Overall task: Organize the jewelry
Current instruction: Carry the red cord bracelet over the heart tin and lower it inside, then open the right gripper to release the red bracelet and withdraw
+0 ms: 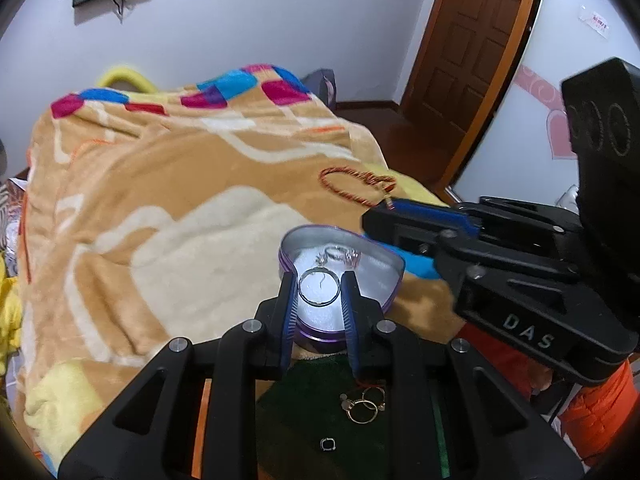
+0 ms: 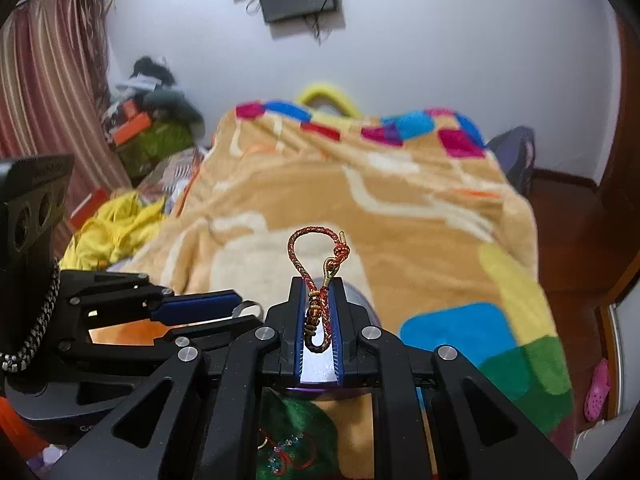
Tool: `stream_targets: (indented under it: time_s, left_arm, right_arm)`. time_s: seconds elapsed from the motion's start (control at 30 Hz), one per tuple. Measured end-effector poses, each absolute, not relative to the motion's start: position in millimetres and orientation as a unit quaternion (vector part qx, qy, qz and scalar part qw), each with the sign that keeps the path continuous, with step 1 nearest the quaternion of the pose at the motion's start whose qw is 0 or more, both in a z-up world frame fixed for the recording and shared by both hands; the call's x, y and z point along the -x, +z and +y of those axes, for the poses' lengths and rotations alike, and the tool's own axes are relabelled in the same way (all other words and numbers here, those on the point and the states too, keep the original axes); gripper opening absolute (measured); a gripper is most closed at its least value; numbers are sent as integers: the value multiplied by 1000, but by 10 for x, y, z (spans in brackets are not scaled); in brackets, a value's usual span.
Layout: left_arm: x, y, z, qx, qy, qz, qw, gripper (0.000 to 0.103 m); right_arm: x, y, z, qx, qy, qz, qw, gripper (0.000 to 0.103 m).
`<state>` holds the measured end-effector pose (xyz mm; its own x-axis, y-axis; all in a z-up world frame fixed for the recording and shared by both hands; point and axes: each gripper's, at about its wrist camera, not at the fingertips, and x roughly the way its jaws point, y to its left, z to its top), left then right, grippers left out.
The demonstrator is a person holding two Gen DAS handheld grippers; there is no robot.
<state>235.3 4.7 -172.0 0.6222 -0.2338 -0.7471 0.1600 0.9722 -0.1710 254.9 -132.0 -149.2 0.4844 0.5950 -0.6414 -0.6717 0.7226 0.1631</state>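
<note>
While my left gripper [image 1: 319,289] pinches a silver hoop [image 1: 319,287] over the tin [image 1: 376,250], only the right wrist view shows my right gripper [image 2: 318,300] clamping the red cord bracelet [image 2: 316,264].

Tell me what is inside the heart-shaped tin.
The tin has a white lining with a small heap of silver pieces at the back. The left gripper holds a silver hoop over it. Its fingers cover the tin's front part.

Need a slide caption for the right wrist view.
Right gripper clamps a red braided bracelet above the blanket, left gripper alongside.
</note>
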Motion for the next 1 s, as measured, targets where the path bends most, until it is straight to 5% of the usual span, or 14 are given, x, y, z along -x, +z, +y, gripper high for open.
stream_targets:
  time_s: [0.57,1.0]
  left_arm:
    - [-2432,-1833,109,59,-116,434,892,21]
    - [-2256,-1679,277,67,-93,424,898,26]
  right_arm:
    - [-2653,-1742,-1339,86,364,401,836,12]
    - [-2595,-1628,-1353,92,346,403,842,25]
